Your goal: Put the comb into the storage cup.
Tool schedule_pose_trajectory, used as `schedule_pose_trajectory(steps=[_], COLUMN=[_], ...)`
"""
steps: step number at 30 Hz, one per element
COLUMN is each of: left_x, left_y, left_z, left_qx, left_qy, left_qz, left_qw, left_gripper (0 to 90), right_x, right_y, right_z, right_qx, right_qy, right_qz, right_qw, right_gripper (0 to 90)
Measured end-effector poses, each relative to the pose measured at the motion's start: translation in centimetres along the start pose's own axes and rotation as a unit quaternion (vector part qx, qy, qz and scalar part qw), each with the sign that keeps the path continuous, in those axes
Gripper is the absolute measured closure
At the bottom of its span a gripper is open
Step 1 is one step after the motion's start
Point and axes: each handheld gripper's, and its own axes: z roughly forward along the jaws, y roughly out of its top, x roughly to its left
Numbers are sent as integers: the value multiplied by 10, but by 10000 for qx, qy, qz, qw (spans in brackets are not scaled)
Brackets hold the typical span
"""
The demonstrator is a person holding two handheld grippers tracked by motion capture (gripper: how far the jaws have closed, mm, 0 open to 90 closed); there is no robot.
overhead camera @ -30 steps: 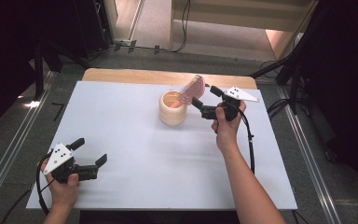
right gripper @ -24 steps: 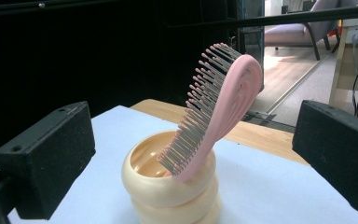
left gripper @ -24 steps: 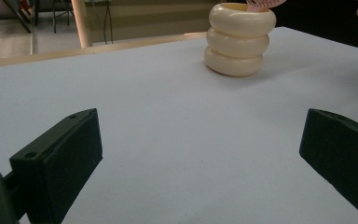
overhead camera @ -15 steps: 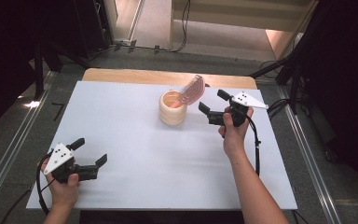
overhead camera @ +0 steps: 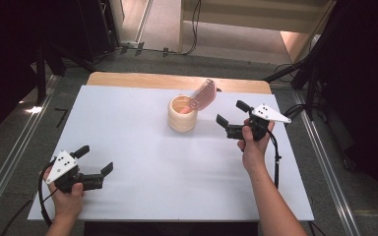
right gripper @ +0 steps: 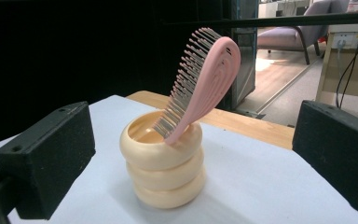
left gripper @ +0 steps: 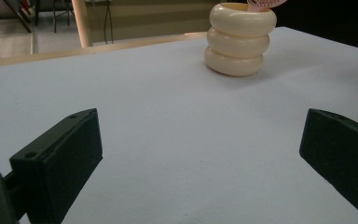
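Right gripper view: pink hairbrush (right gripper: 204, 79) leans, apparently handle-down, in ribbed cream holder (right gripper: 164, 161); both grippers' jaws spread.

Bright table, dark surroundings, soft shadows.

The white table top (overhead camera: 142, 147) is evenly lit from above, while the frame's left and right edges fall into near black. A glare patch sits on the floor at left. In the gripper views the near black jaws blur; the background, perhaps overexposed, glows at upper right behind the pink brush (right gripper: 205, 79).
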Motion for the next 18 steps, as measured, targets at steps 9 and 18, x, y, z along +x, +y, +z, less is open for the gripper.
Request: schedule_pose_trajectory(steps=[9,18], left_x=[0,0], left_y=[0,0], left_z=[0,0], left_qx=[12,15], left_qy=[7,12], left_qz=[0,9], left_qw=[10000,10000], left_gripper=[0,0], right_x=[-5,-9], right_y=[-9,-20], right_z=[-19,-41], right_qx=[-32,-26], right_qy=[-93,-182], right_qz=[16,10], right_qw=[10000,9998], right_gripper=[0,0])
